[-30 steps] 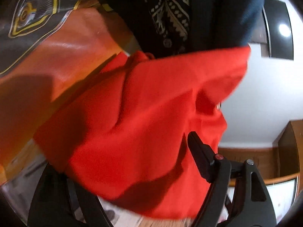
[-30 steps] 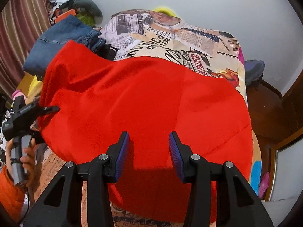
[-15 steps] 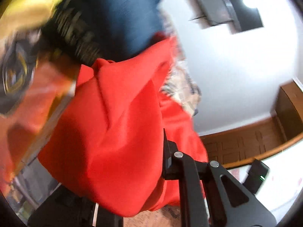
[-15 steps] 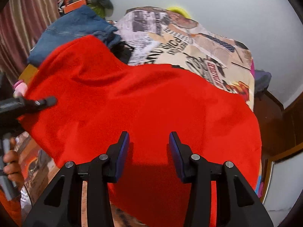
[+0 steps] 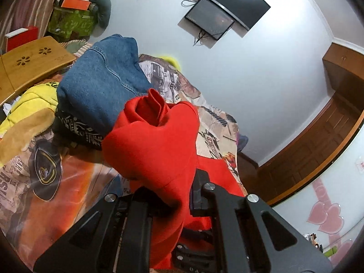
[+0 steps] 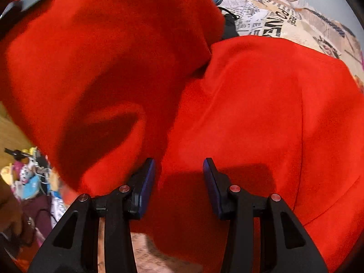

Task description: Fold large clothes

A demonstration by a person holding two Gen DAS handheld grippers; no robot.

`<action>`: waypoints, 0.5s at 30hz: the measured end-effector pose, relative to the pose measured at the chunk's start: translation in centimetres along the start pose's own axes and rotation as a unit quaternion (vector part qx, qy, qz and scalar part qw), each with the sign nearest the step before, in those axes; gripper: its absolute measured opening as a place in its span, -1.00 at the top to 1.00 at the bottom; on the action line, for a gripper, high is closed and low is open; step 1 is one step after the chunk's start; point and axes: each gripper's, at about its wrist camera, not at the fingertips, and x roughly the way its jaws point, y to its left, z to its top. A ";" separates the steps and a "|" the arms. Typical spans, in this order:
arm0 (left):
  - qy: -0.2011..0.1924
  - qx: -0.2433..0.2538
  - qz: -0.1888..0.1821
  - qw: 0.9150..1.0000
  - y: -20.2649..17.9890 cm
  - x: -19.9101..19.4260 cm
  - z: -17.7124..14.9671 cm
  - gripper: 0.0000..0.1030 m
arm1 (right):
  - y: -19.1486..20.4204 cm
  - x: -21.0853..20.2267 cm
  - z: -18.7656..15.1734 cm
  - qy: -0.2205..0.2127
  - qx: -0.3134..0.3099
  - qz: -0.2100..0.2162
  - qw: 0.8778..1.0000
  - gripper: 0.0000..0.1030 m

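Note:
A large red garment lies spread on the bed with the newspaper-print cover. My left gripper is shut on a bunched edge of the red garment and holds it raised over the bed; its fingertips are hidden by the cloth. That lifted part hangs as a big red fold at the upper left of the right wrist view. My right gripper is open and empty, low over the near part of the garment.
A folded pile of blue jeans on a black patterned garment sits at the bed's left. Yellow clothes and a wooden lap table lie beyond. A TV hangs on the wall.
My left gripper has lifted the red edge and swung it over toward the right gripper, so the raised fold now fills the right view's left side. The right gripper stayed open.

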 end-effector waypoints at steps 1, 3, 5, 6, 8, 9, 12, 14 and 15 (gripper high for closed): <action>-0.001 0.004 -0.001 1.000 -0.4 0.1 -0.2 0.86 | -0.4 -0.7 -0.1 -0.006 0.005 0.007 1.000 0.23; -0.002 0.023 -0.009 1.000 -2.2 0.6 0.1 0.86 | -2.1 -3.5 -0.7 -0.034 0.028 0.014 0.999 0.23; -0.002 0.046 -0.017 0.999 -4.7 1.6 -0.1 0.86 | -3.8 -6.3 -1.4 -0.057 0.036 0.009 0.998 0.23; 0.000 0.057 -0.023 0.998 -5.9 2.1 -0.2 0.86 | -5.0 -8.1 -2.1 -0.077 0.047 0.000 0.996 0.23; 0.012 0.081 -0.046 0.996 -9.3 3.7 -1.1 0.86 | -7.6 -11.3 -3.2 -0.110 0.074 -0.023 0.991 0.23; 0.025 0.092 -0.066 0.993 -11.2 4.8 -1.9 0.86 | -9.3 -13.3 -4.3 -0.129 0.094 -0.042 0.986 0.23; 0.073 0.122 -0.105 0.984 -15.1 7.3 -4.9 0.86 | -12.8 -17.2 -7.1 -0.160 0.144 -0.086 0.973 0.22; 0.131 0.157 -0.126 0.971 -17.6 9.6 -8.7 0.86 | -14.5 -18.8 -8.9 -0.167 0.168 -0.111 0.965 0.22; 0.162 0.175 -0.126 0.963 -18.1 10.7 -10.7 0.86 | -15.2 -19.5 -9.7 -0.170 0.178 -0.123 0.961 0.22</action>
